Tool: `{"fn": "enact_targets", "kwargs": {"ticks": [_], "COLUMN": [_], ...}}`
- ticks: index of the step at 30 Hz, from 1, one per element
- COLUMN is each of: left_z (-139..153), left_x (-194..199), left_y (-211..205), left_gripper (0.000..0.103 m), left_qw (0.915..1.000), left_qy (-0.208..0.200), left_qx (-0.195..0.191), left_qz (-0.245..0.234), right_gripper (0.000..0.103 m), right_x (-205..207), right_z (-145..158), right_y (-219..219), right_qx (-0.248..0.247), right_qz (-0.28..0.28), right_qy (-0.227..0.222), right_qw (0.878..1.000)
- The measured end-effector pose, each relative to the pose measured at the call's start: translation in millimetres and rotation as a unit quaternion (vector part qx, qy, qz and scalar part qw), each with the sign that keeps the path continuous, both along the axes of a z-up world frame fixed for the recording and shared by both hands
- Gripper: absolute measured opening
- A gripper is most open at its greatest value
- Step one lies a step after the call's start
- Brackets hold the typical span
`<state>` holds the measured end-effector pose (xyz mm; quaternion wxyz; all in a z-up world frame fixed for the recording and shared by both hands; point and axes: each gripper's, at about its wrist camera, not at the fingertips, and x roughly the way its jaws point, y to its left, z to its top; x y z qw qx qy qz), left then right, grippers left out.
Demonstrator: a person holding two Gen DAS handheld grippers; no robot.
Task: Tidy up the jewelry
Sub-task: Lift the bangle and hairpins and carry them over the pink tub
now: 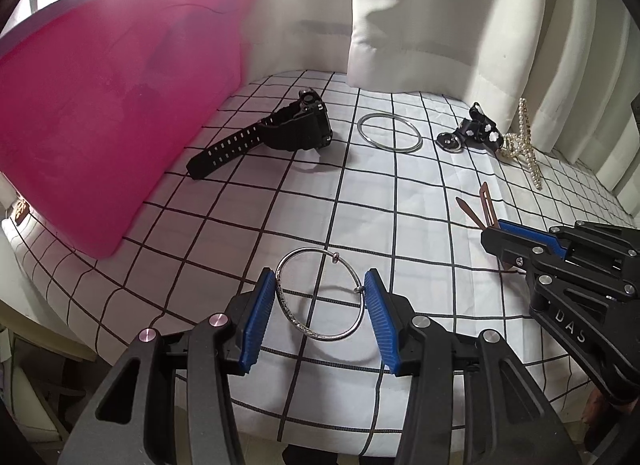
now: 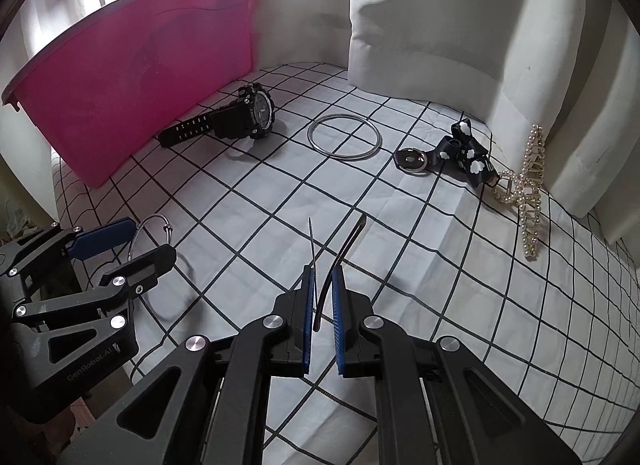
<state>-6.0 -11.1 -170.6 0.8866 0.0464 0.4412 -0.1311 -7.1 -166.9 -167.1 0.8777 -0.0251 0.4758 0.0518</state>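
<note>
I have the left gripper (image 1: pixel 322 319) clamped across the thin, stiff, slippery silver bangle (image 1: pixel 320 299) and the right gripper (image 2: pixel 322 313) nipping the light, springy hair clip (image 2: pixel 336 257), so both want gentle handling.

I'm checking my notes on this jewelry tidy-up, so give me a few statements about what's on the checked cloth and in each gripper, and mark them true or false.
1. The left gripper holds a thin silver bangle. True.
2. The right gripper is empty. False: it is shut on a hair clip.
3. The black watch lies inside the pink bin. False: it lies on the checked cloth beside it.
4. A second bangle lies flat on the cloth. True.
</note>
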Motion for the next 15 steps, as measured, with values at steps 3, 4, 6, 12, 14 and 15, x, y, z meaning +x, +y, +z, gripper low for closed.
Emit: {"fn": "enact_targets", "kwargs": {"ticks": [3, 4, 6, 12, 14, 15], "left_z": [16, 22, 35, 80, 96, 105], "left_x": [0, 0, 1, 6, 7, 8], "left_y": [0, 0, 2, 10, 14, 16], "left_gripper": [0.045, 0.045, 0.045, 0.045, 0.045, 0.045], "left_qw": [0.9999, 0.9998, 0.9995, 0.9975, 0.9962, 0.9956], "left_qy": [-0.013, -0.018, -0.027, -0.061, -0.075, -0.081], "left_qx": [-0.007, -0.009, -0.016, -0.037, -0.043, -0.045], "left_qz": [-0.003, -0.003, -0.004, 0.005, 0.01, 0.012], "right_gripper": [0.009, 0.009, 0.009, 0.009, 0.009, 0.009], "right_x": [-1, -1, -1, 1, 4, 5], "right_z": [11, 16, 26, 68, 86, 94], "right_y": [-4, -6, -8, -9, -8, -7], "right_qx": [0.004, 0.005, 0.005, 0.009, 0.006, 0.005], "right_qz": [-0.003, -0.004, -0.004, -0.005, 0.0, 0.002], "right_qy": [-0.008, -0.011, -0.017, -0.051, -0.068, -0.077], "right_qw": [1.0, 1.0, 1.0, 0.999, 0.998, 0.997]}}
